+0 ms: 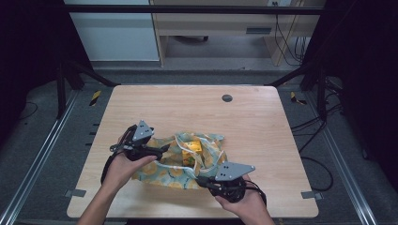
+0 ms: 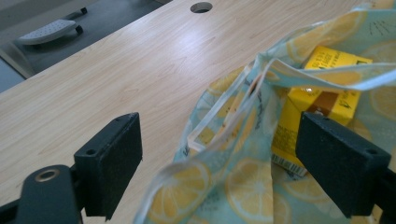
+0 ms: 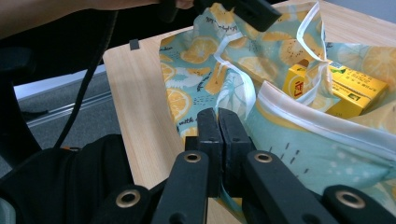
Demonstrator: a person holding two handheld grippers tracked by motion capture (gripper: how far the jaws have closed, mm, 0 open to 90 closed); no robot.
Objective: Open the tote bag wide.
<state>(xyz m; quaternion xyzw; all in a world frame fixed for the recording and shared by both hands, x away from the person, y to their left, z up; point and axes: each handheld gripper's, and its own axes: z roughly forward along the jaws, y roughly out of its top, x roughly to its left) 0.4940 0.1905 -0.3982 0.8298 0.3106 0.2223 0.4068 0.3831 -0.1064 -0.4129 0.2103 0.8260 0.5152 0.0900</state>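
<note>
1. A lemon-print cloth bag (image 1: 180, 161) lies on the wooden table (image 1: 197, 108), toward the person's edge, its mouth gaping upward
2. Inside the bag sit yellow cartons (image 3: 355, 91), visible through the opening and leaning against the fabric
3. The right gripper (image 3: 218, 128) has its jaws pressed together on the bag's near edge, probably pinning that side down so the mouth stays spread
4. The left gripper (image 2: 219, 163) stands with its jaws wide apart, the bag's white-trimmed rim between them but not pressed by either pad; it seems lined up to take that side
5. The cartons lie just beyond that rim, so a careless grab could catch one
</note>
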